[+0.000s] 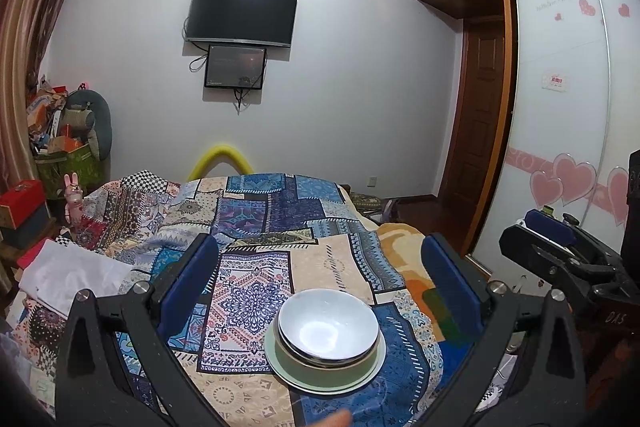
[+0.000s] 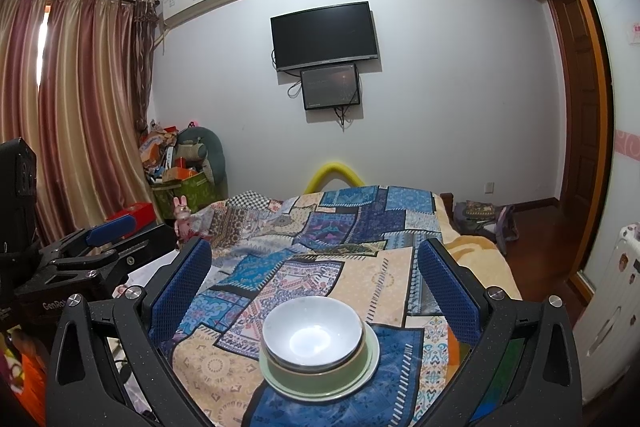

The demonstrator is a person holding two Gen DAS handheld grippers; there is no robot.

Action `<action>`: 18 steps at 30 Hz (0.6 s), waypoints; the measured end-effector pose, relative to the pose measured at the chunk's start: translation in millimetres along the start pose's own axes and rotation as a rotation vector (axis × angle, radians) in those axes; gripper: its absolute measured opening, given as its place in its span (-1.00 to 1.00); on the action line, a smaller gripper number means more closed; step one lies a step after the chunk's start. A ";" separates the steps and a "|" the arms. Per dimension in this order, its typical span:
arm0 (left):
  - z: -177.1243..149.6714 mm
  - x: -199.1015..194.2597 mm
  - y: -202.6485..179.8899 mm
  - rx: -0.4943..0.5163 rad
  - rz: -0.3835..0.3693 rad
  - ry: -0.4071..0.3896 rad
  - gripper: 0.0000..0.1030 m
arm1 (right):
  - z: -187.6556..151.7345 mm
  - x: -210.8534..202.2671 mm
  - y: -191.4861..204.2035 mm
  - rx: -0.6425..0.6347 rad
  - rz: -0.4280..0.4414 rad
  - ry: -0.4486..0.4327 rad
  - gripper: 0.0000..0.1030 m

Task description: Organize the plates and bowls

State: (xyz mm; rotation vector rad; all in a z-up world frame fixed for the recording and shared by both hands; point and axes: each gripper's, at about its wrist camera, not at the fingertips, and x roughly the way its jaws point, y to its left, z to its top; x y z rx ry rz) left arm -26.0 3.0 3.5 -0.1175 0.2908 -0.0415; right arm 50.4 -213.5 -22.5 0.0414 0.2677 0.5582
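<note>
A white bowl is nested in a green bowl that stands on a pale green plate, all on a patchwork bedspread. The same stack shows in the right wrist view: white bowl, green bowl, plate. My left gripper is open and empty, above and behind the stack. My right gripper is open and empty, also behind the stack. Each gripper also shows from the side in the other's view: the right gripper and the left gripper.
The bed runs toward a white wall with a TV and a small monitor. A white folded cloth lies at the bed's left. Cluttered boxes stand by the curtain. A wardrobe with heart stickers is right.
</note>
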 end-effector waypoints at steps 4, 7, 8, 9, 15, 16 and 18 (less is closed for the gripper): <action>-0.8 0.2 -2.3 0.014 -0.008 0.005 1.00 | 2.2 0.7 -0.8 -0.004 0.002 -0.002 1.00; -2.0 -0.6 -4.4 0.024 -0.006 -0.001 1.00 | 1.5 1.7 -1.3 -0.007 0.001 -0.002 1.00; -1.8 -0.6 -4.7 0.025 -0.005 -0.002 1.00 | 1.5 1.8 -1.6 -0.007 0.000 -0.002 1.00; -1.7 -0.6 -5.2 0.026 -0.006 -0.002 1.00 | 1.7 2.0 -2.0 -0.006 0.001 -0.002 1.00; -2.6 -1.5 -6.2 0.024 -0.009 -0.008 1.00 | 0.3 3.9 -3.1 -0.004 0.003 0.002 1.00; -2.5 -1.5 -5.6 0.023 -0.007 -0.008 1.00 | 0.5 4.5 -3.1 -0.004 0.003 0.003 1.00; -2.4 -1.2 -4.8 0.021 -0.008 -0.007 1.00 | -0.3 5.9 -2.9 -0.005 0.004 0.006 1.00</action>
